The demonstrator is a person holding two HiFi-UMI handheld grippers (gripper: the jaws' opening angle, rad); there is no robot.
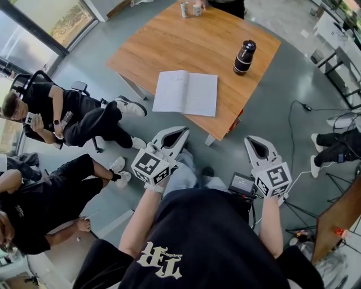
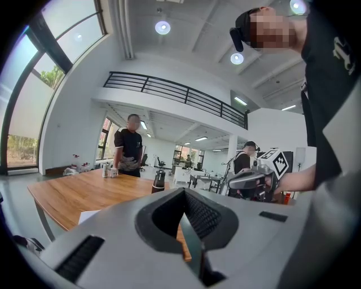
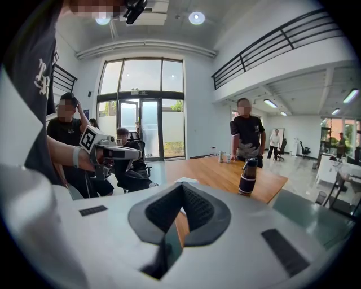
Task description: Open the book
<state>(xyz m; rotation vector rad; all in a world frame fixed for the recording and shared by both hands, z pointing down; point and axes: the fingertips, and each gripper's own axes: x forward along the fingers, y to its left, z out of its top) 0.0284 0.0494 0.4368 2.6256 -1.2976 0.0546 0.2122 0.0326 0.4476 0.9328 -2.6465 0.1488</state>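
Note:
A white book (image 1: 186, 93) lies open and flat near the front edge of the wooden table (image 1: 169, 39). Both grippers hang short of the table, close to the person's body, above the floor. My left gripper (image 1: 181, 132) points at the table's near edge just below the book, jaws shut and empty. My right gripper (image 1: 251, 141) is off the table's right corner, also shut with nothing in it. In the left gripper view only a corner of the book (image 2: 89, 215) shows past the shut left gripper (image 2: 183, 196). In the right gripper view the book (image 3: 186, 182) peeks over the right gripper (image 3: 181, 189).
A black bottle (image 1: 244, 57) stands on the table's right side, two cans (image 1: 190, 9) at its far edge by a standing person (image 3: 248, 135). Seated people (image 1: 67, 118) fill the left. A small device (image 1: 242, 183) and cables (image 1: 299, 113) lie on the floor.

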